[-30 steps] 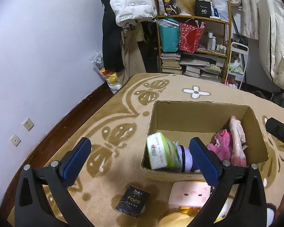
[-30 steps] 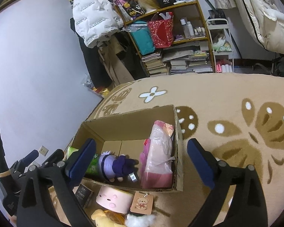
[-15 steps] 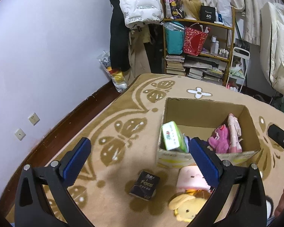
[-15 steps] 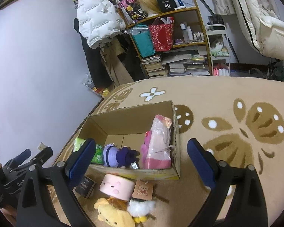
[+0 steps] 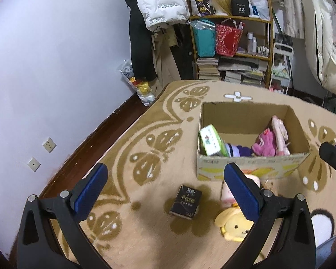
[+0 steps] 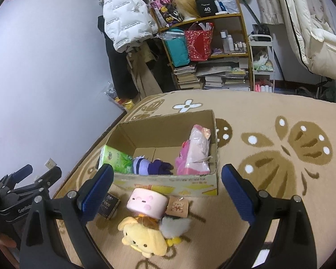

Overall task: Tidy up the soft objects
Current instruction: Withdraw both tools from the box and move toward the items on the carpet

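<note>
A cardboard box (image 6: 168, 179) is set on the patterned rug (image 6: 280, 179) and serves as the landmark. Inside it, a green tissue pack (image 6: 116, 158) is leaned at the left end, a purple plush doll (image 6: 150, 167) is laid along the near wall, and a pink bagged toy (image 6: 196, 150) is propped at the right end. The far half of the box floor is bare.

Just in front of the box's near wall, still out on the rug, a pink round plush cushion (image 6: 146, 204) is seen touching a brown bear tag (image 6: 177, 206). A yellow plush dog (image 6: 143, 237) lies in front of the cushion, with a white fluffy toy (image 6: 175, 226) pressed against it. A black "Face" tissue pack (image 5: 186, 202) lies to the left of the cushion.

The right gripper (image 6: 168, 192) is held wide open above these loose items, and nothing is gripped. The left gripper (image 5: 165, 190) is likewise spread fully and empty, over the black pack.

The remaining toys are judged to be still awaiting placement. Because they are packed so closely, two could be pinched at once, or the bear tag could be dragged along. A shallow pinch on the yielding plush could slip during the lift. The box's near wall could also be clipped if the carry is kept low.
</note>
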Tool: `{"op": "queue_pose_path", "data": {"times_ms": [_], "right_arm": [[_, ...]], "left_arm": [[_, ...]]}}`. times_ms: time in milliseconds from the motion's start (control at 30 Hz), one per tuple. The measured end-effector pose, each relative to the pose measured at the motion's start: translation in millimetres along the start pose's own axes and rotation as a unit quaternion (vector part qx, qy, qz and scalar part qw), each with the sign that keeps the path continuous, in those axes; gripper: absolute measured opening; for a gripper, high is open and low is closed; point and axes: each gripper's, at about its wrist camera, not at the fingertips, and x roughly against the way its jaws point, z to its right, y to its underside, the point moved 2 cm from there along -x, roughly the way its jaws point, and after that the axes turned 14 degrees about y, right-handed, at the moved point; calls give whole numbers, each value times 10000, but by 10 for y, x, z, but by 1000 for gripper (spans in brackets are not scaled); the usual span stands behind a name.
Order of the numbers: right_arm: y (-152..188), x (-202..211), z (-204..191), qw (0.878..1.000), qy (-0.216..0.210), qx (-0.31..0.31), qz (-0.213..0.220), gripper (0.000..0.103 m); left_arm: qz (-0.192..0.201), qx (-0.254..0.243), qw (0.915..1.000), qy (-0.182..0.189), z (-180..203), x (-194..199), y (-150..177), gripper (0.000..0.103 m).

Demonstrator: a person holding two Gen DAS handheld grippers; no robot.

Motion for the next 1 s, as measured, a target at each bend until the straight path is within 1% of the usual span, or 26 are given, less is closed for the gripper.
{"op": "queue_pose_path", "data": {"times_ms": [200,400,667,867,1000], "right_arm": [[81,41,-47,9999,-22,92,-50,101],[148,41,-93,9998,-26,161,-101,101],[205,0,-143,9994,-35,303,-142,101],[252,-15,-182,9991,-65,386,-137,101],[258,-27,-196,9990,-86,414,-155,98]], "left_arm": [[-144,-77,9998,-130,7,-25,75,102],[-311,-33,9994,-117,-22,-89,156,102],[-542,-32,9985,-91,-41,-193,185,102],[-694,71,9975,-90,-80,-273,219,102],[-797,162,9967,-59,-120,-330,233,102]]}}
